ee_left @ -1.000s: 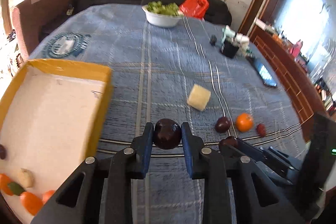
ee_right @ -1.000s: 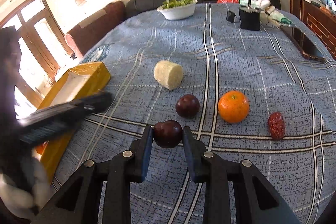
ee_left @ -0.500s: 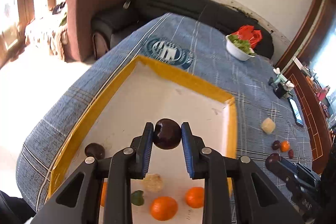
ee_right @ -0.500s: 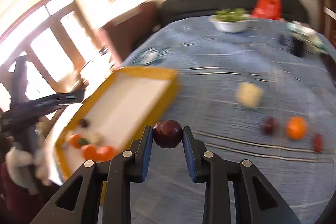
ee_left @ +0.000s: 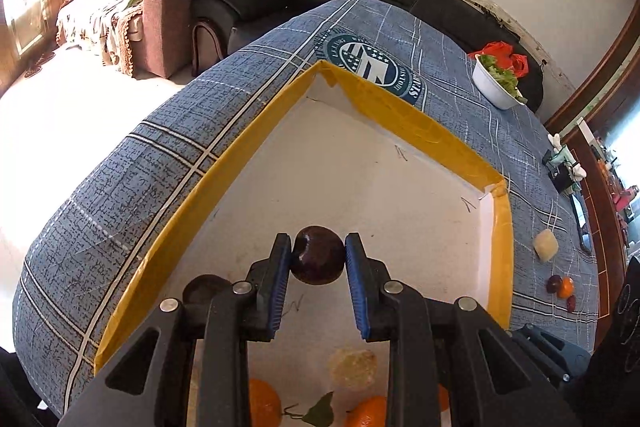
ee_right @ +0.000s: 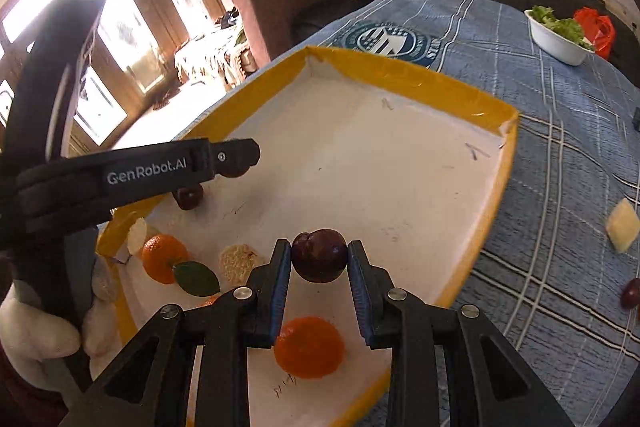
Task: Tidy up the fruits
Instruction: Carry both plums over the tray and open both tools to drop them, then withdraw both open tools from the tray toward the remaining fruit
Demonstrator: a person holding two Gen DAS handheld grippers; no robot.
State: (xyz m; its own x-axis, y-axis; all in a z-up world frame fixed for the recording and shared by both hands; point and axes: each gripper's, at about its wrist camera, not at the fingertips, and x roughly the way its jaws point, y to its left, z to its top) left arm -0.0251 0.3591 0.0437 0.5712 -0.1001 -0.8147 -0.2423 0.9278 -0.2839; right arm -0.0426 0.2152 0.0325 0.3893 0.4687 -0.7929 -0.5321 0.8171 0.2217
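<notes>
Over the white floor of the yellow-rimmed tray (ee_left: 404, 119), the left gripper (ee_left: 318, 261) is clamped on a dark plum (ee_left: 318, 259), held clear of the bottom. Beside it, the right gripper (ee_right: 319, 261) pinches a second dark plum (ee_right: 319, 259) above the tray's near part, its pads pressed to both sides. Already lying in the tray are oranges (ee_right: 309, 346), a leaf (ee_right: 196, 279), a pale fruit (ee_right: 237, 261) and another plum (ee_right: 190, 195). Out on the blue checked cloth (ee_right: 560, 155) remain a pale cube (ee_right: 622, 230) and a few fruits (ee_left: 560, 287).
</notes>
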